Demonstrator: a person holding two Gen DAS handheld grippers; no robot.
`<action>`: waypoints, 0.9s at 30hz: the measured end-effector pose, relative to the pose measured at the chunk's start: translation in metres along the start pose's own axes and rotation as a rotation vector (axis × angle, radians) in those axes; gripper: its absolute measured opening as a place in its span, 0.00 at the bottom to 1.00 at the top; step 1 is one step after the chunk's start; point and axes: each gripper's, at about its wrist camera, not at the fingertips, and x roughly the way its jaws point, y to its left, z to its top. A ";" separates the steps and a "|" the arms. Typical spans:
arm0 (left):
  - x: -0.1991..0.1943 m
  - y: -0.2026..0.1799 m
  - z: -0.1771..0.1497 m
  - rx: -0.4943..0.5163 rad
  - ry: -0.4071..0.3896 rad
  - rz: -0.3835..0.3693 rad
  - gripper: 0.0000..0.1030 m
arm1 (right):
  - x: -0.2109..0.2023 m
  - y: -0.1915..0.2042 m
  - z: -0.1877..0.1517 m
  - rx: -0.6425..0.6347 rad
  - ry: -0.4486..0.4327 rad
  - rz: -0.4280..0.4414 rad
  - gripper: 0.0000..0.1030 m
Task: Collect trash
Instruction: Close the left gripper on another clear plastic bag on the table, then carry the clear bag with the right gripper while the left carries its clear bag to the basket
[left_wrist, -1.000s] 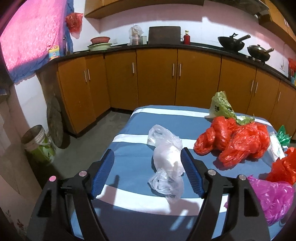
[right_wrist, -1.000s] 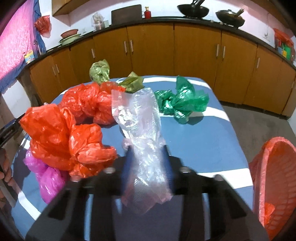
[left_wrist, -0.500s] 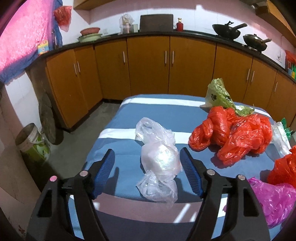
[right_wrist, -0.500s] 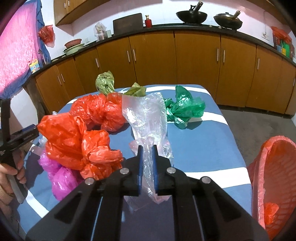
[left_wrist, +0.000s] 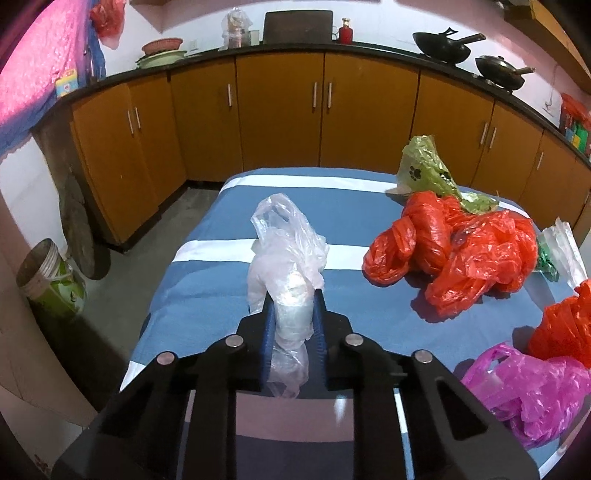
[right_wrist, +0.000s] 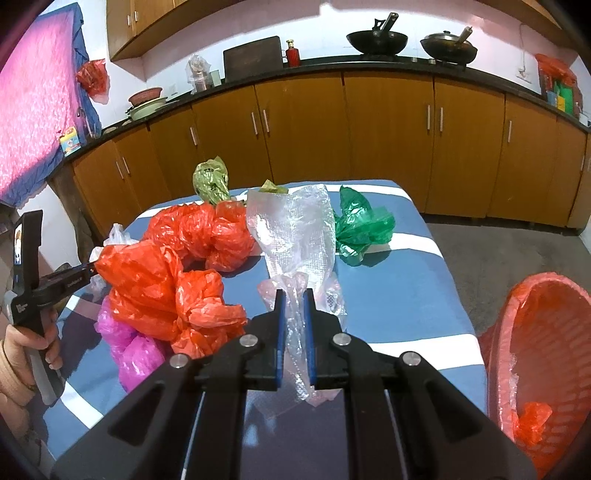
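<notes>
Left wrist view: my left gripper is closing on a clear bag. My right gripper clamps a bubble-wrap bag. One red scrap lies in the basket; red bags and others remain on the surface.

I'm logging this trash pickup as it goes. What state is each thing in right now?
Left hand-held gripper: closing on the white plastic bag, pads pressing it.
Right hand-held gripper: shut on the clear textured bag, which stands up from the jaws.
Orange bags: crumpled, lying on the table.
Green bag: crumpled, on the table.
Pink bag: crumpled, on the table.
Red basket: open, an orange scrap inside.
</notes>
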 end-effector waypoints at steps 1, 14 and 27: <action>-0.002 -0.001 -0.001 0.007 -0.005 -0.001 0.18 | -0.003 0.000 0.000 0.000 -0.004 -0.001 0.10; -0.050 -0.008 0.018 0.001 -0.111 -0.064 0.17 | -0.038 -0.004 0.009 0.005 -0.067 -0.002 0.10; -0.111 -0.062 0.035 0.067 -0.225 -0.228 0.17 | -0.084 -0.020 0.014 0.029 -0.143 -0.045 0.10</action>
